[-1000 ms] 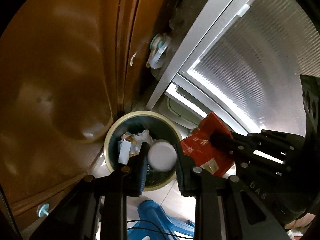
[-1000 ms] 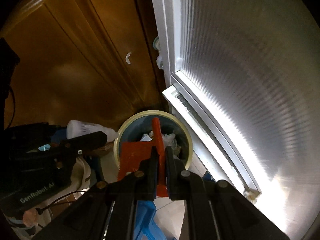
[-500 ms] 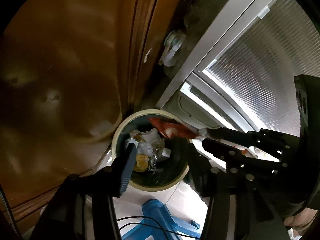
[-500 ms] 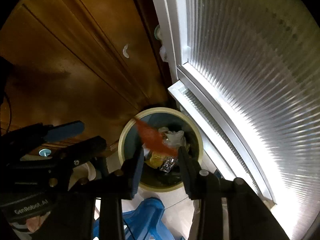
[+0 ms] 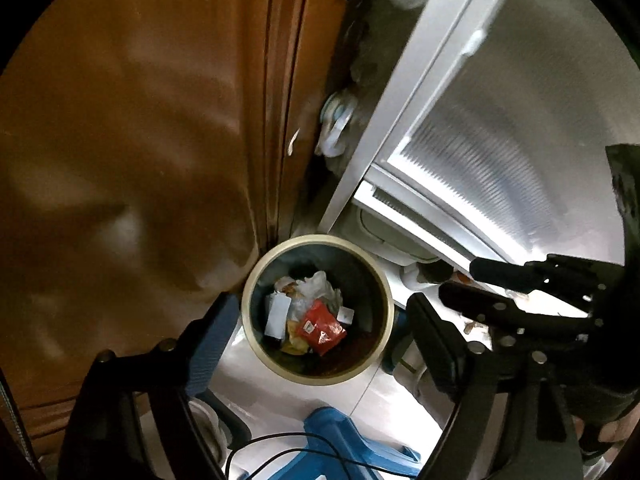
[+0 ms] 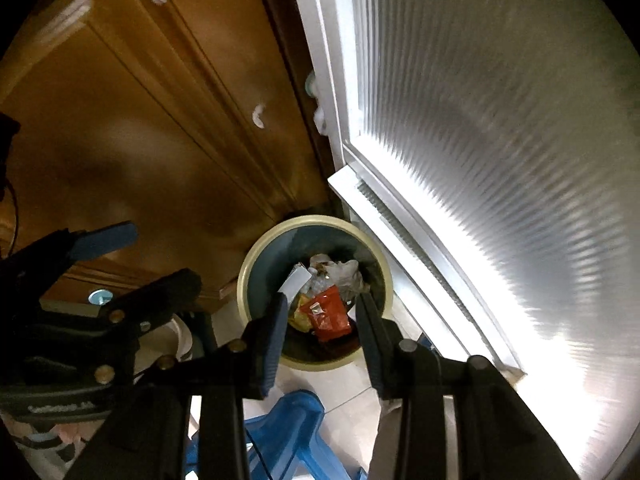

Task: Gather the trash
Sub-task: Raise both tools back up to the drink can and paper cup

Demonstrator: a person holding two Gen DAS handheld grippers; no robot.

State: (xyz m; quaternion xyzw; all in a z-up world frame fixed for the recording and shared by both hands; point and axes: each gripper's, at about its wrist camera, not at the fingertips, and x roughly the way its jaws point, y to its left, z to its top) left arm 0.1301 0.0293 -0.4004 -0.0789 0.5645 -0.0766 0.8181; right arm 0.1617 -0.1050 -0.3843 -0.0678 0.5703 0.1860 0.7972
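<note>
Both claws, left (image 5: 320, 320) and right (image 6: 322, 316), are hanging empty with jaws apart, the left's just widening, over a bin (image 5: 384, 280) where a red wrapper (image 5: 322, 326) is lying.

Bin (image 5: 385, 284): smooth plastic, cream rim w/ slight sheen, dark matt inner wall. Red wrapper (image 5: 323, 327) inside: glossy crinkled foil/plastic; beside it a flat white paper slip (image 5: 278, 314) and thin crumpled translucent plastic film (image 5: 316, 286). Cabinet door (image 5: 132, 128): brown wood, varnished, soft highlights seen. Door panel (image 6: 500, 128): ribbed frosted glass or plastic, cannot be told which; frame (image 6: 320, 40) smooth, painted white. Floor tiles (image 6: 344, 404): pale, polished. Stool (image 6: 296, 424): blue moulded plastic, semi-gloss. Gripper fingers (image 6: 268, 344): matt black plastic, brass-coloured metal screws.
</note>
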